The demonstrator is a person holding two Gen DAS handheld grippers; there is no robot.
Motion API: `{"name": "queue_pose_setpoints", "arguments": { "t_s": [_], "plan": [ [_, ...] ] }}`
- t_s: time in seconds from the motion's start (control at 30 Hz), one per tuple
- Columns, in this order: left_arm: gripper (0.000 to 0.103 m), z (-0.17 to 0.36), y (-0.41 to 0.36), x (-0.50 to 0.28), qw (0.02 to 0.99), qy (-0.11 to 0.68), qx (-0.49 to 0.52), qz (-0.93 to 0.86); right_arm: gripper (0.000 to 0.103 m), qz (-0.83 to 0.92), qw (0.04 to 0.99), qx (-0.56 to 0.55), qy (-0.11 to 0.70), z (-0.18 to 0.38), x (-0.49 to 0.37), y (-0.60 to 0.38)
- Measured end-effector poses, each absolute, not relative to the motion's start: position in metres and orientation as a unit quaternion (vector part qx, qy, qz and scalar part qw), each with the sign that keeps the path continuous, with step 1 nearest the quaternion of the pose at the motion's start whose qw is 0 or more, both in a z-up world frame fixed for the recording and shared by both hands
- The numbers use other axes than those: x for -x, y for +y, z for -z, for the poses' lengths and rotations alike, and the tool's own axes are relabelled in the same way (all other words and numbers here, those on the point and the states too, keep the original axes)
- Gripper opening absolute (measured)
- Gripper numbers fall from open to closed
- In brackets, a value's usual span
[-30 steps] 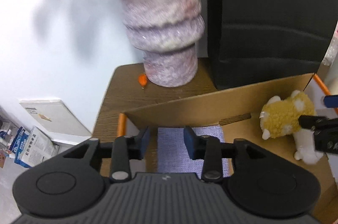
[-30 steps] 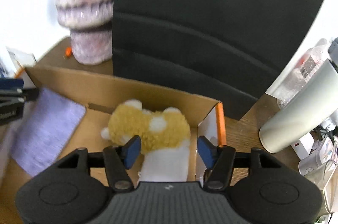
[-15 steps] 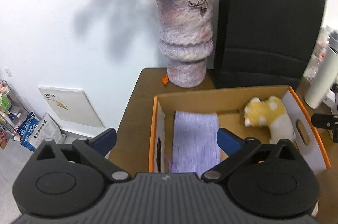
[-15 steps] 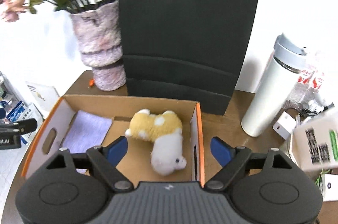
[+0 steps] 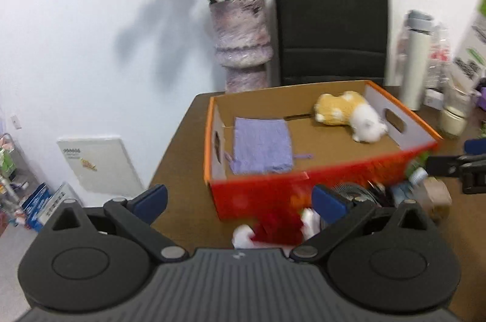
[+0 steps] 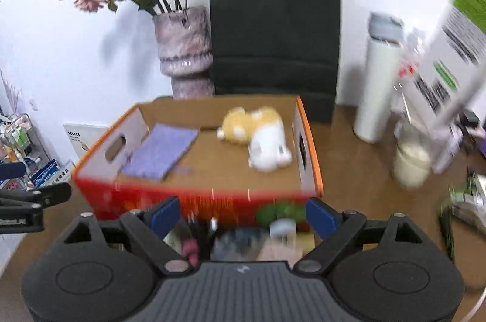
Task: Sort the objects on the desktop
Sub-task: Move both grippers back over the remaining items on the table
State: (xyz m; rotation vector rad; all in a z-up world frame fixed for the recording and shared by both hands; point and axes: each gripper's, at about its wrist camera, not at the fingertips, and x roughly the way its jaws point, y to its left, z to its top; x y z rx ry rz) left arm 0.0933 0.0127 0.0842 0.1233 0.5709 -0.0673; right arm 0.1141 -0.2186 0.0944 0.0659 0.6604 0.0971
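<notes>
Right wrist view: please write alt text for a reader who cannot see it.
An open cardboard box on a wooden desk holds a purple cloth on the left and a yellow-and-white plush on the right. The right gripper, jaws open, is empty above blurred clutter in front of the box. Behind stand a vase, black bag and white bottle.

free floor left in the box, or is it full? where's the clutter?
Bare cardboard in the box: a strip between the purple cloth and plush toy, plus the stretch along the near wall. Crowded: blurred small items outside the near wall, and the right tabletop around the white bottle.
</notes>
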Motion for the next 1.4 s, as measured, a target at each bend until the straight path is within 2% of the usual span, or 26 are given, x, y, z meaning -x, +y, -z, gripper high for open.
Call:
{"name": "queue_pose_setpoints", "arguments": {
  "t_s": [0.1, 0.37, 0.73, 1.1, 1.4],
  "plan": [
    [0.103, -0.062, 0.017, -0.061, 0.956, 0.290, -0.025, 0.044, 0.089, -0.046, 0.942, -0.045, 0.329, -0.069, -0.088, -0.218],
    [0.103, -0.032, 0.020, 0.006, 0.952, 0.304, -0.006, 0.040, 0.089, -0.040, 0.941, -0.029, 0.335, -0.024, -0.018, -0.202],
    [0.103, -0.010, 0.017, 0.062, 0.949, 0.314, -0.005, 0.032, 0.089, -0.032, 0.943, 0.015, 0.332, -0.005, 0.054, -0.194],
    [0.103, 0.002, 0.019, 0.065, 0.949, 0.316, -0.004, 0.021, 0.091, -0.028, 0.946, 0.034, 0.320, -0.003, 0.069, -0.190],
    [0.103, -0.014, 0.025, 0.022, 0.951, 0.309, 0.000, 0.022, 0.093, -0.051, 0.943, 0.010, 0.328, -0.016, 0.038, -0.203]
  ]
}}
